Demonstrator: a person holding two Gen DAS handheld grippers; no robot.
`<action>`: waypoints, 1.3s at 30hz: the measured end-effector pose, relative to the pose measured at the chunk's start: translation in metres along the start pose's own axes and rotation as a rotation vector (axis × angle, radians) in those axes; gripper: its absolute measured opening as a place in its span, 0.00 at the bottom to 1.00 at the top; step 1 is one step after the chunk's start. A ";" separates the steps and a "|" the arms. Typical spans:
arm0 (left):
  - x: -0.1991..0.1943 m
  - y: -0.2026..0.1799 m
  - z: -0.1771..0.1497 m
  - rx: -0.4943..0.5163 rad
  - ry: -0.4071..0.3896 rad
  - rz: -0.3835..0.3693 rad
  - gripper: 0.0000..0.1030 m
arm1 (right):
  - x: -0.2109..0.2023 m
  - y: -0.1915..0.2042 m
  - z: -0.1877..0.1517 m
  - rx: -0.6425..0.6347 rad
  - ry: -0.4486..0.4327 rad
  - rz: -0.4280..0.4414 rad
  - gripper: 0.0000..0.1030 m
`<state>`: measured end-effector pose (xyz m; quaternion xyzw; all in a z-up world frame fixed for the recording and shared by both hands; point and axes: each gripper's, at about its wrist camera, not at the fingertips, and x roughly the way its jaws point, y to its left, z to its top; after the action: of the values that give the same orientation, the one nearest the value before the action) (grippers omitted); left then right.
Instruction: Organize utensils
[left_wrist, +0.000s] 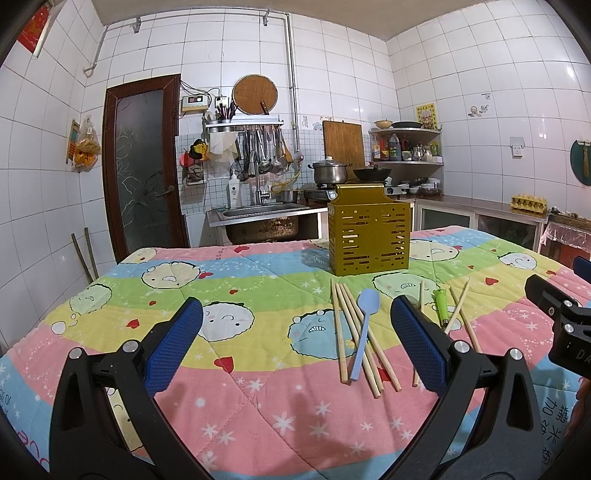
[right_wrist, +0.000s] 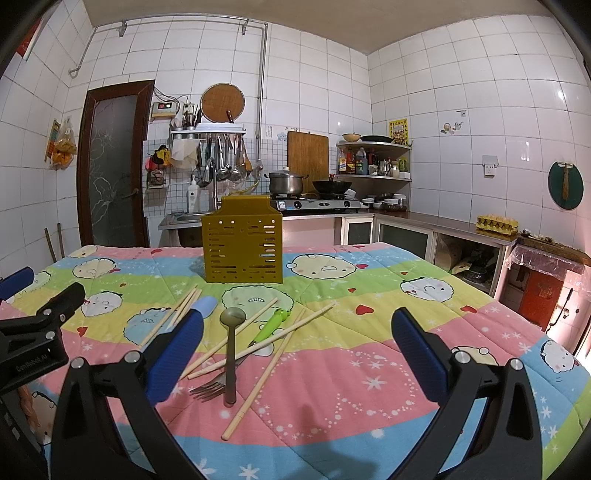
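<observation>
Nothing was sorted yet: wooden chopsticks (left_wrist: 347, 328), a pale blue plastic spoon (left_wrist: 364, 328), an olive spoon (right_wrist: 231, 350) and a green-handled fork (right_wrist: 240, 358) lay before the empty-looking slotted gold utensil holder (left_wrist: 369, 236); both the left gripper (left_wrist: 295, 347) and the right gripper (right_wrist: 297, 354) had jaws wide, holding nothing.

The table is covered with a quilted cloth (right_wrist: 332, 369), soft and matt, stitched in puckered seams. Beyond the jaws stands a slotted holder (right_wrist: 242, 251) of matt mustard plastic. Between the right gripper's jaws lie pale bare-wood chopsticks (right_wrist: 258, 384), a dull olive spoon (right_wrist: 231, 347) and a fork (right_wrist: 208, 387) with metal tines and a glossy green plastic handle. Just inside the left gripper's right jaw lies a smooth pale-blue spoon (left_wrist: 364, 328), seemingly plastic. The jaw pads (right_wrist: 417, 354) are blue, finely ribbed rubber on matt black plastic frames with shiny metal screws.
</observation>
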<state>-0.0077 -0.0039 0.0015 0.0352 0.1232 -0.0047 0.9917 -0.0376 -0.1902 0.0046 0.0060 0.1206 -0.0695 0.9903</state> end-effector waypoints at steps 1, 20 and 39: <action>0.000 0.000 0.000 0.000 -0.001 0.000 0.95 | 0.000 0.000 0.000 0.000 -0.001 -0.002 0.96; -0.005 0.004 0.001 0.005 -0.032 0.009 0.95 | -0.003 0.002 0.001 -0.006 -0.019 -0.007 0.96; 0.015 0.004 0.019 0.008 0.035 -0.049 0.95 | 0.018 -0.012 0.014 0.060 0.089 -0.021 0.96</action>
<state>0.0117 -0.0013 0.0166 0.0364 0.1412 -0.0288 0.9889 -0.0188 -0.2050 0.0145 0.0376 0.1623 -0.0832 0.9825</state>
